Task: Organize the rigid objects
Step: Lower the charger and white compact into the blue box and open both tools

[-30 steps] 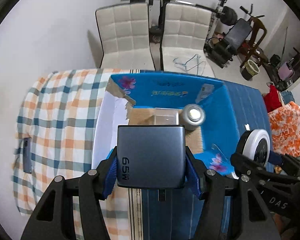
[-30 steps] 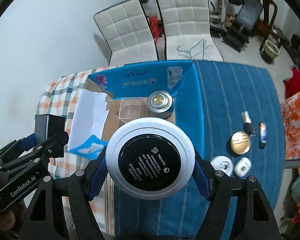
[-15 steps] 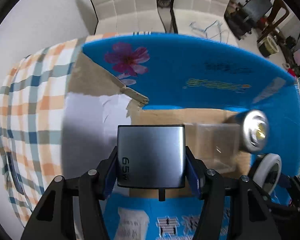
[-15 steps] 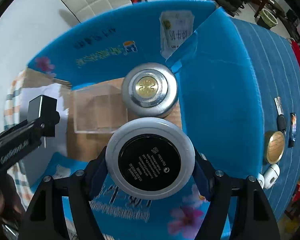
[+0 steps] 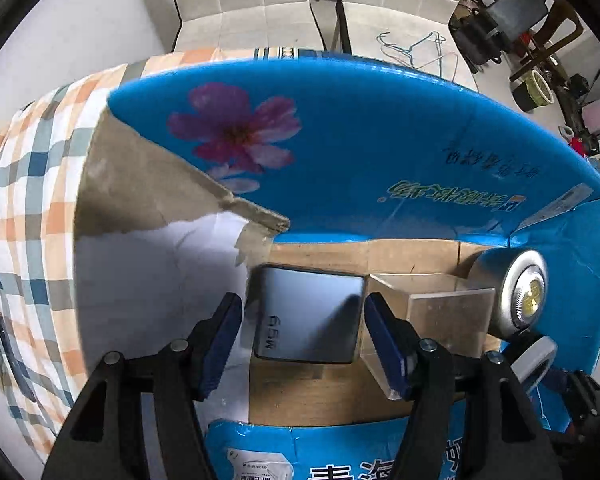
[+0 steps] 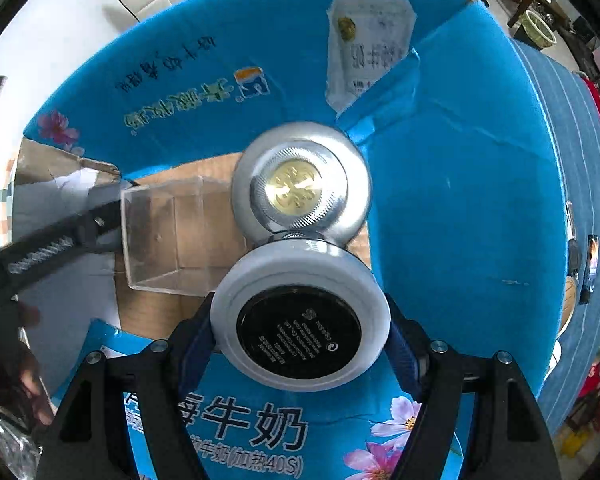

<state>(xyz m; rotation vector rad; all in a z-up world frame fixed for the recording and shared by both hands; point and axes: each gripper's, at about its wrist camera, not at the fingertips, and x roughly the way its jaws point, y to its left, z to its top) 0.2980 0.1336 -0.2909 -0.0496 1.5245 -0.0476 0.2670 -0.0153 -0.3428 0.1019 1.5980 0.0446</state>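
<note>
On the left, the left gripper (image 5: 304, 320) has sunk into the blue carton (image 5: 380, 152) and let go since a moment ago; its pads now stand wide, clear of the grey 65W charger (image 5: 306, 318), which sits on the cardboard floor beside the clear plastic box (image 5: 440, 312) — that piece looks placed. In the middle stands the silver round tin (image 6: 300, 184), at the carton's right wall. To the right, the right gripper (image 6: 300, 332) has followed down and is clamped on the white round device (image 6: 300, 328), its rim touching or just short of the tin; releasing it there seems the next step, with small items still out on the blue cloth (image 6: 572, 160).
</note>
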